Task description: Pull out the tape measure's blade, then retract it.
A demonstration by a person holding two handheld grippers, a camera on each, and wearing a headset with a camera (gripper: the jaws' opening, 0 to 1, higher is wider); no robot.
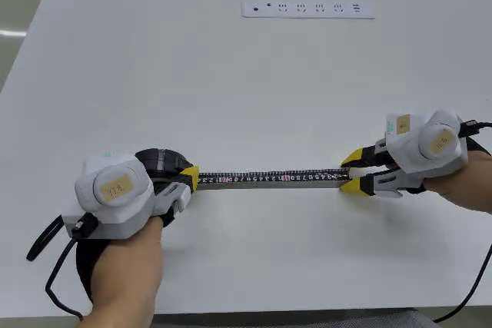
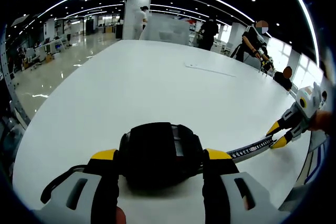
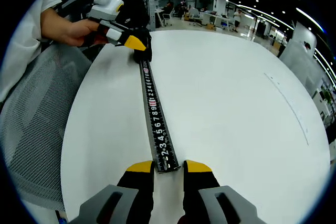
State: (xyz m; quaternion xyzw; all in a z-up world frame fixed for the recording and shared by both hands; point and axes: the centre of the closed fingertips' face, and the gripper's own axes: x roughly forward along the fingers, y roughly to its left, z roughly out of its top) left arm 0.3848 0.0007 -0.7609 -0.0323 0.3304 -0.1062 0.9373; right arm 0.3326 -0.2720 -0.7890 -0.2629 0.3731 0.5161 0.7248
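Bench: a smooth, matt white bench (image 1: 231,74) carries everything. A flat white power strip (image 1: 307,9) lies at its far edge, well apart from the work.
Tape measure case: the round black tape measure case (image 1: 163,160) sits on the bench at your left. It is plastic-looking, with rounded shoulders and a slight sheen.
Blade: the thin black blade with white numerals (image 1: 269,177) is drawn out of the case. It runs straight and level just above the bench to your right gripper, and a few marks along it are red.
Left gripper: your grey-white left gripper (image 2: 161,157) has yellow-tipped jaws, one on each side of the case and pressed against it.
Left hand: your left hand (image 1: 127,266) wraps the gripper's body from below and behind. The forearm comes in from the near edge, angled towards the right.
Right gripper: your right gripper (image 1: 352,172) is the same grey-white make. Its yellow-tipped jaws pinch the blade's free end between them, one tip on each edge of the strip.
Right hand: your right hand (image 1: 465,186) holds that gripper from the right side, pointing it leftward along the blade at the case.
Chair: a grey mesh chair (image 3: 37,129) stands beside the bench near your left arm.
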